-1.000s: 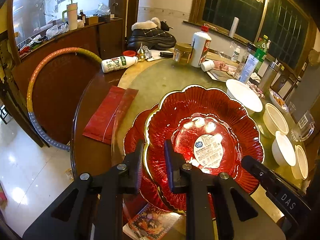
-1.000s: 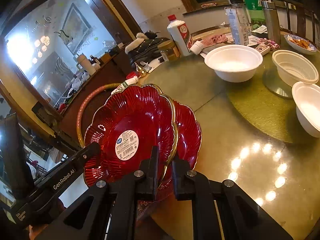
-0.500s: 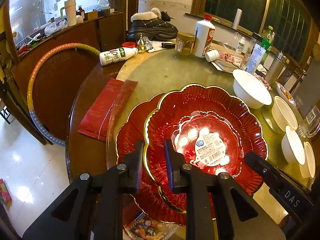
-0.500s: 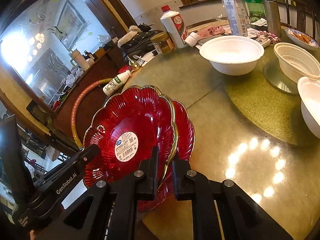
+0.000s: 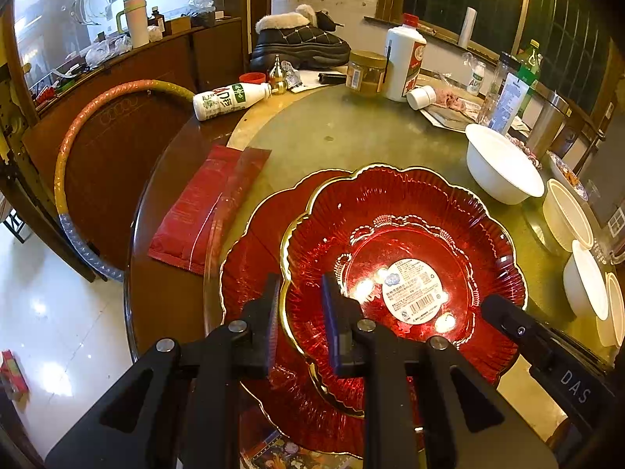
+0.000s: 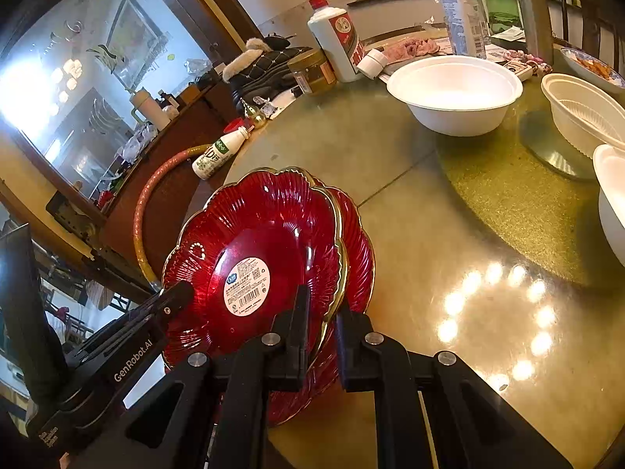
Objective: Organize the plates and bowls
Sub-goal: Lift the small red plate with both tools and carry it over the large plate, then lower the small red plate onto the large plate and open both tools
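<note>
Stacking is only begun; the left gripper (image 5: 300, 308) and the right gripper (image 6: 322, 312) each pinch the rim of the upper red plate (image 5: 406, 250), tilted above the lower red plate (image 5: 254, 258) at the table's near edge; the white bowls (image 6: 455, 93) wait unstacked along the far side.

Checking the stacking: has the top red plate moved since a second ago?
Yes. The top plate, held by both tools, has come down toward the lower plate, which lies on the table.
</note>
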Available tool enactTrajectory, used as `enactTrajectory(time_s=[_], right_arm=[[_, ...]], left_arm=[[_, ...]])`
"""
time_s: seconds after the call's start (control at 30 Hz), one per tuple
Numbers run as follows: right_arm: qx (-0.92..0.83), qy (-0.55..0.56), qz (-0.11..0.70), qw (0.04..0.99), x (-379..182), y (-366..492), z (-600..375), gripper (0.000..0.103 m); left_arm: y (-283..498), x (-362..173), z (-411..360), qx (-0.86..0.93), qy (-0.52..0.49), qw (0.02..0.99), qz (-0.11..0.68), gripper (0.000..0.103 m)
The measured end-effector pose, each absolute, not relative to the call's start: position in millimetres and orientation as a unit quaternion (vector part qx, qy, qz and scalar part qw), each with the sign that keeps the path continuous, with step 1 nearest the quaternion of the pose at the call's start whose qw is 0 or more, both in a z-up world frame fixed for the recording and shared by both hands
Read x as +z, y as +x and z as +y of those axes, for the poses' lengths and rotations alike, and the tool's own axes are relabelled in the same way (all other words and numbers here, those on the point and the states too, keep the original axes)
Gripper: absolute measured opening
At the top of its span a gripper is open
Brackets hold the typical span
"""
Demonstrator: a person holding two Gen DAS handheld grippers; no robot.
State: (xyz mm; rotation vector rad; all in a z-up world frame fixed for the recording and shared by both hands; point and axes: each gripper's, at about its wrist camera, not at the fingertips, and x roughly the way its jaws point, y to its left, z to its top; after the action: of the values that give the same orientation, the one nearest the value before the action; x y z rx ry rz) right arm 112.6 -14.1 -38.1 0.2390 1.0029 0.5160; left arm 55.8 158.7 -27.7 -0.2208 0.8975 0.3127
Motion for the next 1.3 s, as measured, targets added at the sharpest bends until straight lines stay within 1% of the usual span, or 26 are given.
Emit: enactTrajectory(time_s=[0.63, 1.13, 1.23, 1.3], right_arm=[[0.249, 0.095, 0.477, 0.837, -40, 110, -2, 0.011], [0.227, 0.047, 0.506, 0.831, -44, 117, 14, 0.011], [0.218, 0.024, 0.516, 0.828, -43, 122, 21, 0.013], [0.214, 0.003, 0.525, 0.824, -43, 123, 26, 0.018]], left_arm=[[47, -31, 168, 0.154, -0.111, 0.882, 0.432, 0.018], [62, -44, 166, 0.160, -0.082, 0.864, 0.471, 0.020], [65, -46, 167, 0.159, -0.078, 0.860, 0.479, 0.020], [67, -47, 168, 0.157, -0.076, 0.857, 0.485, 0.020]])
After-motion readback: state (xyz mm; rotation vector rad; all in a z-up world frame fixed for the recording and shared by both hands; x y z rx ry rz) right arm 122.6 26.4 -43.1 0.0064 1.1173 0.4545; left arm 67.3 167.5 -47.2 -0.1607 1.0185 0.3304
